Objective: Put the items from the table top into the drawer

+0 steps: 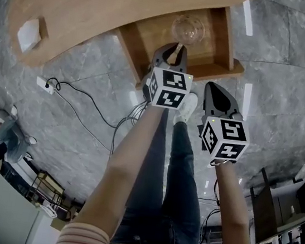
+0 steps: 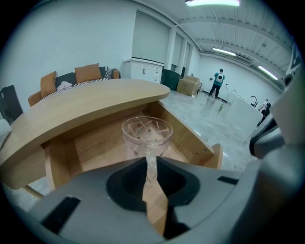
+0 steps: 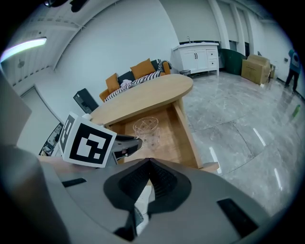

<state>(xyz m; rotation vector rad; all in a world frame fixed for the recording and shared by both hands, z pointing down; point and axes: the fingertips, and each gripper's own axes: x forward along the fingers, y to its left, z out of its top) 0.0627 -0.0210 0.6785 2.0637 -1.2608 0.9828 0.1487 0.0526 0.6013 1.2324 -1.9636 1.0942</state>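
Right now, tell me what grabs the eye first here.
The left gripper pinches a clear patterned glass by its rim over the open wooden drawer. Beside it hovers the right gripper, shut and empty. A small white item lies on the table top.

The back of the drawer (image 1: 230,39) is hidden under the table top (image 1: 101,4)

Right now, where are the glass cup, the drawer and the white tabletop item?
glass cup (image 2: 138,142): left gripper view, its bowl.
drawer (image 1: 230,39): head view, right side wall.
white item (image 1: 28,34): head view, its top.
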